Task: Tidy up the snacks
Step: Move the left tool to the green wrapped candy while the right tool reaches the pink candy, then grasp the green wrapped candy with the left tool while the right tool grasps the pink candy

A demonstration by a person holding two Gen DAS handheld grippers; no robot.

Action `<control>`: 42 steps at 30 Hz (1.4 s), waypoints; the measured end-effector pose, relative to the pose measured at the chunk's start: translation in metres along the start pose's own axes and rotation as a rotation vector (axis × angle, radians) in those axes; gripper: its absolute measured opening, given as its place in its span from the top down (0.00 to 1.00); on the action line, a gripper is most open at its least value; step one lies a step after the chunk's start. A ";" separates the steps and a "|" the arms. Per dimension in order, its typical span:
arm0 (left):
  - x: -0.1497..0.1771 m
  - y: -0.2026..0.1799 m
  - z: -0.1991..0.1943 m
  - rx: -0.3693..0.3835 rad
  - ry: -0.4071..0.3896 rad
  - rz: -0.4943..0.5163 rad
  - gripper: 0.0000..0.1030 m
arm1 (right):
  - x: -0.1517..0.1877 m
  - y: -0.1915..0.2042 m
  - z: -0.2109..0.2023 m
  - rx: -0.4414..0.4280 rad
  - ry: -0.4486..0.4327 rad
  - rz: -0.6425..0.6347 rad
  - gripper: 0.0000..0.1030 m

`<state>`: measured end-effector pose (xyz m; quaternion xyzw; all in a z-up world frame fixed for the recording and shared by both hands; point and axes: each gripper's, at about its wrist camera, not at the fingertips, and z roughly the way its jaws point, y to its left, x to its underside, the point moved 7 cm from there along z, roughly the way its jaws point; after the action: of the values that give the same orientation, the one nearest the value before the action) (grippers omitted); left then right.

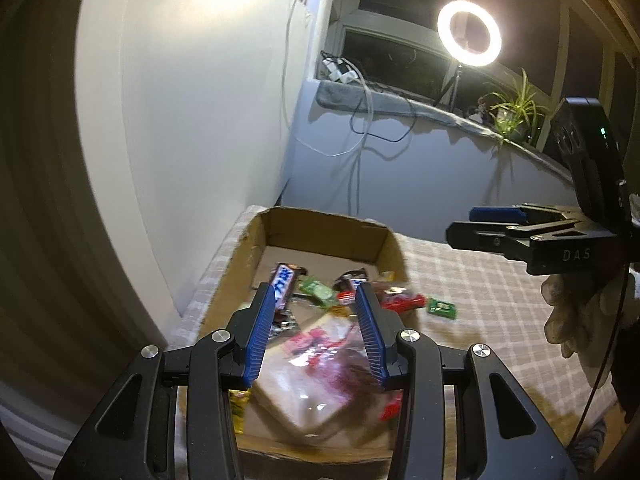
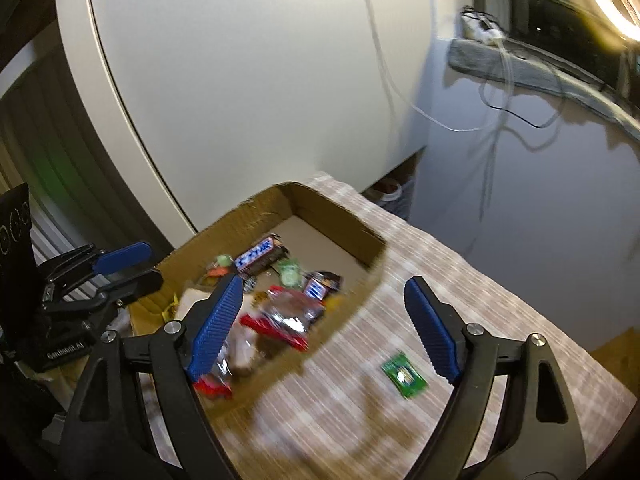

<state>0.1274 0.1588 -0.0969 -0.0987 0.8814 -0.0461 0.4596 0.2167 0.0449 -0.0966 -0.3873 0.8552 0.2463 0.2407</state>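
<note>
The last loose green packet point(image 2: 405, 376) is seen on the bench outside the box point(image 2: 372, 240), at 5 o'clock between the wide-open, empty right tool's point(image 2: 320, 292) fingers, long axis running 11-to-5; the left tool point(image 1: 316, 292) is spread empty over the box.

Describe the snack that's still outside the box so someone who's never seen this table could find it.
Start at the open cardboard box on the checked tablecloth. On the cloth just beside the box's right wall lies a small flat green packet. It is the only snack lying outside the box.
</note>
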 end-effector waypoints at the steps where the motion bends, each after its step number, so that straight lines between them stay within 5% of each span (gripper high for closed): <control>1: 0.000 -0.003 -0.001 0.005 -0.001 0.003 0.61 | 0.004 -0.006 -0.008 0.012 -0.006 0.005 0.17; 7: 0.002 -0.038 -0.009 0.055 -0.004 0.038 0.61 | 0.036 -0.045 -0.056 0.092 -0.034 0.056 0.17; 21: 0.027 -0.137 0.015 0.216 0.080 0.092 0.61 | 0.150 -0.184 -0.174 0.284 -0.050 0.397 0.17; 25: 0.039 -0.160 0.028 0.254 0.120 0.093 0.61 | 0.183 -0.199 -0.162 0.281 0.008 0.455 0.18; 29: 0.050 -0.171 0.050 0.260 0.177 0.058 0.58 | 0.205 -0.200 -0.140 0.263 0.065 0.453 0.33; 32: 0.061 -0.176 0.067 0.249 0.219 0.048 0.55 | 0.216 -0.200 -0.124 0.258 0.095 0.444 0.34; 42: 0.068 -0.166 0.118 0.138 0.292 0.000 0.55 | 0.236 -0.212 -0.107 0.257 0.133 0.435 0.44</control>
<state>0.2081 -0.0165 -0.1904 -0.0592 0.9336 -0.1202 0.3324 0.2207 -0.2713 -0.2065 -0.1760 0.9565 0.1558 0.1727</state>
